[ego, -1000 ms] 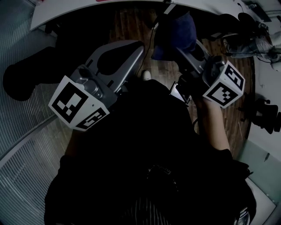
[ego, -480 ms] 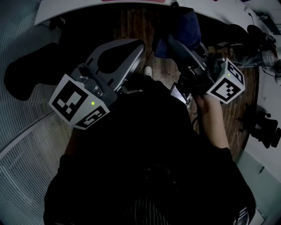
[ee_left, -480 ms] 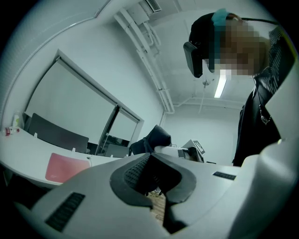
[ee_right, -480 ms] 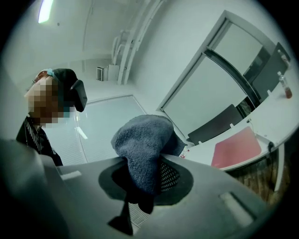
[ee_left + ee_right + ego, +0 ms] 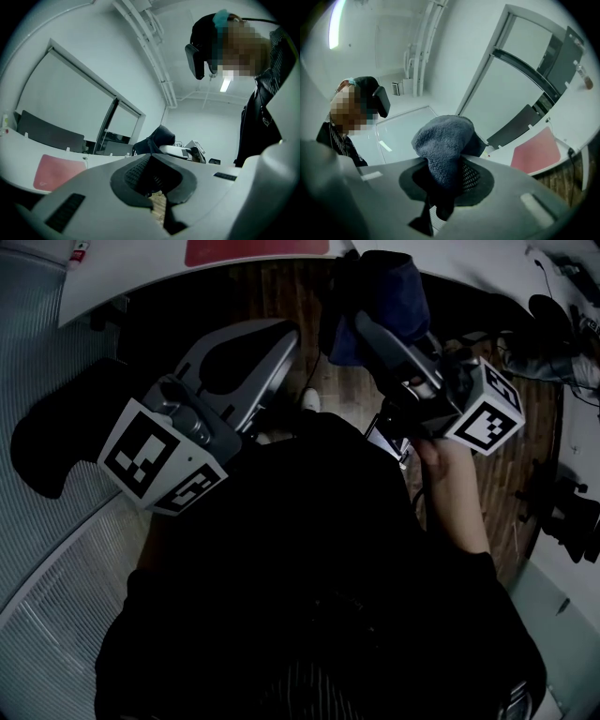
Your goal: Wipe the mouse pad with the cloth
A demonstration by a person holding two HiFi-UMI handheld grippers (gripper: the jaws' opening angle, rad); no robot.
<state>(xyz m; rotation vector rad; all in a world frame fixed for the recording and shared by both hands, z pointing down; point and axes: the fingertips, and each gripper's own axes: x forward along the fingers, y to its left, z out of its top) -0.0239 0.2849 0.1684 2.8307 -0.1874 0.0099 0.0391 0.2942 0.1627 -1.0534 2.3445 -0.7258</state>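
The red mouse pad (image 5: 255,250) lies on the white table (image 5: 141,268) at the top edge of the head view; it also shows in the left gripper view (image 5: 55,171) and the right gripper view (image 5: 536,150). A dark blue cloth (image 5: 386,294) bulges from my right gripper (image 5: 364,326), whose jaws are shut on it; the cloth (image 5: 443,140) fills that gripper's own view. My left gripper (image 5: 289,334) hangs beside it on the left, shut with nothing between the jaws (image 5: 151,158). Both grippers are held over the wooden floor, short of the table.
A black chair (image 5: 56,427) stands at the left on grey floor matting. Wooden floor (image 5: 281,292) runs under the table edge. Cables and dark equipment (image 5: 574,512) sit at the right. The person's dark clothing (image 5: 309,596) fills the lower head view.
More of the table and the red mouse pad has come into view at the top. Both grippers keep their grip and stay nearly where they were.
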